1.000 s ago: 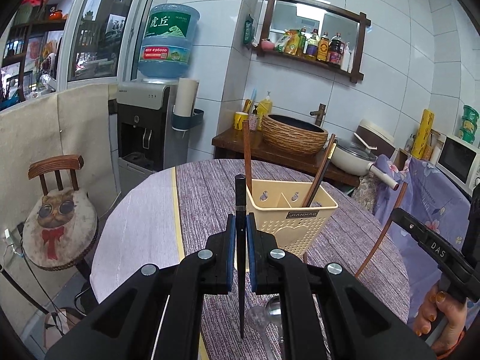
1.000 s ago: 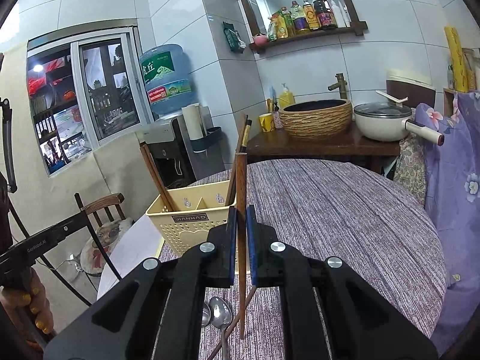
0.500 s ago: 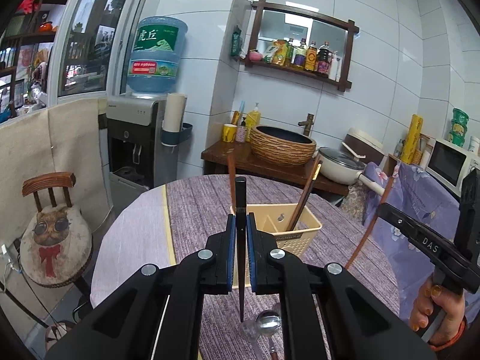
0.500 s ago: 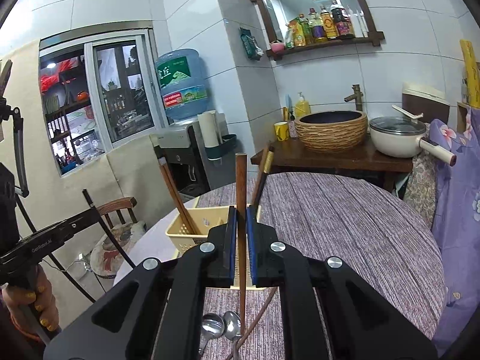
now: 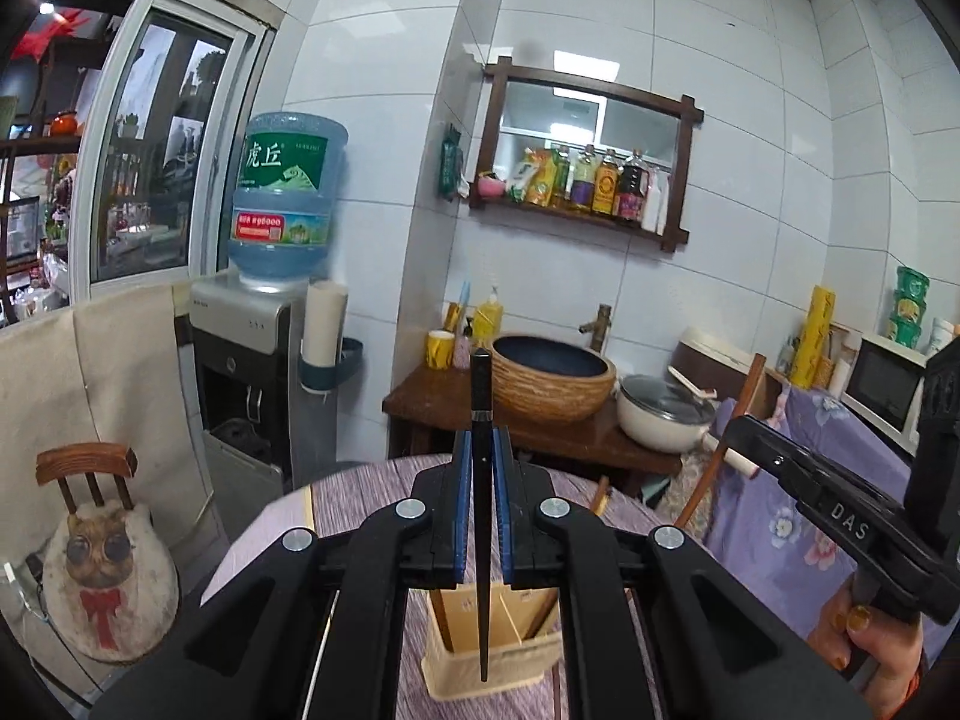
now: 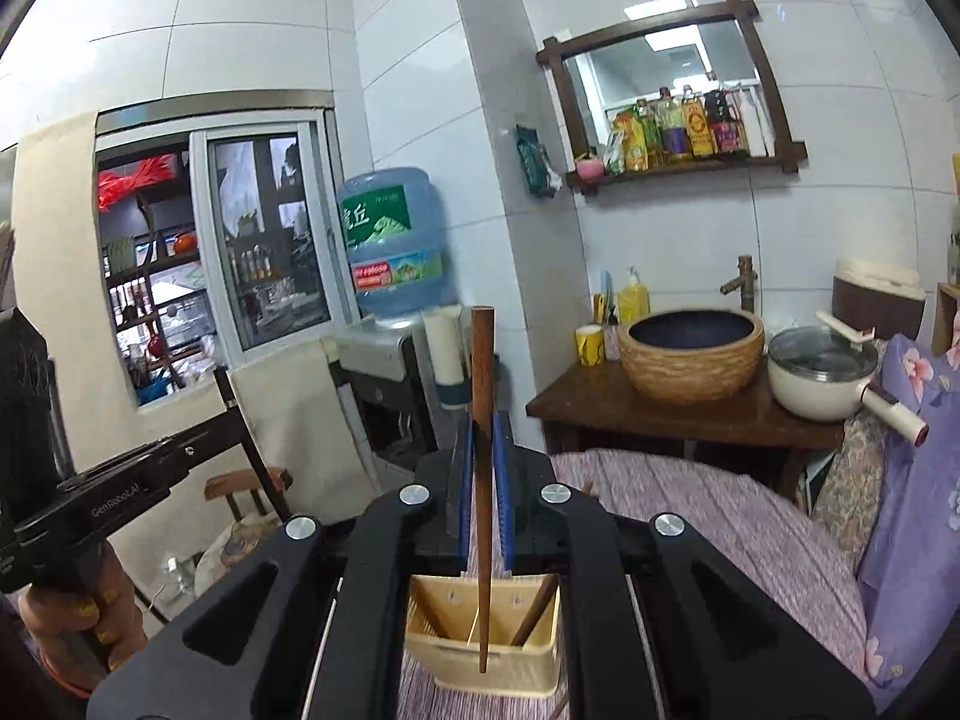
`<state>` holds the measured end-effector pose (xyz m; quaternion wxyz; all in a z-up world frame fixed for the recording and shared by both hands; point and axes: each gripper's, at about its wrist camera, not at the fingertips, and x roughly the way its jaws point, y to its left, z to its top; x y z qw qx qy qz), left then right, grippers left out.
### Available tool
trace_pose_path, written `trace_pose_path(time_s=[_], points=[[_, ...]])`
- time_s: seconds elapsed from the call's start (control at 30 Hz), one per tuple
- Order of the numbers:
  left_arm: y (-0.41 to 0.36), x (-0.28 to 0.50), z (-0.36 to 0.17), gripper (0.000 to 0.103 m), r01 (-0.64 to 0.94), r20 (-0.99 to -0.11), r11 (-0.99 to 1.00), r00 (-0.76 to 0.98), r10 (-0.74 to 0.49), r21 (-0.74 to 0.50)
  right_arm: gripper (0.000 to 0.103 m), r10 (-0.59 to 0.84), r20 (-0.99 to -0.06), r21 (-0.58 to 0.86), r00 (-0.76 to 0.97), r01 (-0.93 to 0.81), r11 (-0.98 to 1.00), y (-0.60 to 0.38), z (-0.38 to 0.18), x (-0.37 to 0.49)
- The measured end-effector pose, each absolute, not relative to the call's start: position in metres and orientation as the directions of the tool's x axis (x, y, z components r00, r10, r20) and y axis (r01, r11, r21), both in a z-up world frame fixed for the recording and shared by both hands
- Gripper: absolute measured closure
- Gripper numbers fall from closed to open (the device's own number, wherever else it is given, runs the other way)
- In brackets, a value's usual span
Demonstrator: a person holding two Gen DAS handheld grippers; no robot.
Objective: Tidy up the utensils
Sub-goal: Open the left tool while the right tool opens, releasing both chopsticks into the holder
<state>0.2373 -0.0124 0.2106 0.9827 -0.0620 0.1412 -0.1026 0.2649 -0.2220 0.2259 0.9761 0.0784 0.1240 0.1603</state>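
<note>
Counter (image 6: 720,516), purple cloth, w/ cream utensil caddy (image 6: 486,660) on it: both are sitting much lower in each view than a sec ago, i.e. both hands are rising together. Left gripper (image 5: 482,510) is clamping a black chopstick (image 5: 482,408) upright, tip hanging over the caddy (image 5: 498,654). Right gripper (image 6: 482,498) is pinching a brown chopstick (image 6: 482,372) likewise, tip above a compartment already holding brown sticks. Judgement: lift is giving clearance for dropping both into the caddy; spoons are no longer showing.

Black chopstick (image 5: 482,516) and brown chopstick (image 6: 482,480) upright above cream holder (image 6: 480,669).
</note>
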Motion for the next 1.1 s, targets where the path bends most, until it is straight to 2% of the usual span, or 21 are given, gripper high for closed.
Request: trace_pose_path(time_s=[0.17,0.6,0.9,1.1], points=[[-0.017,0.261,0.204,0.095,0.149,-0.269,0.976,0.945,-0.189,-0.161,0.095,0.292,-0.211,0.173,0.933,-0.258,0.951,-0.217,0.221,0.285],[-0.028,0.286,0.111,0.095,0.101,-0.425,0.983,0.891,-0.159,-0.155,0.095,0.261,-0.364,0.202,0.894,-0.198,0.959,-0.209,0.130,0.320],[-0.025,0.293,0.087,0.095,0.080,-0.476,0.985,0.867,-0.145,-0.154,0.095,0.247,-0.391,0.218,0.887,-0.171,0.961,-0.216,0.109,0.327],[-0.024,0.291,0.086,0.095,0.091,-0.463,0.984,0.873,-0.152,-0.151,0.095,0.246,-0.371,0.235,0.896,-0.165,0.958,-0.221,0.105,0.325]])
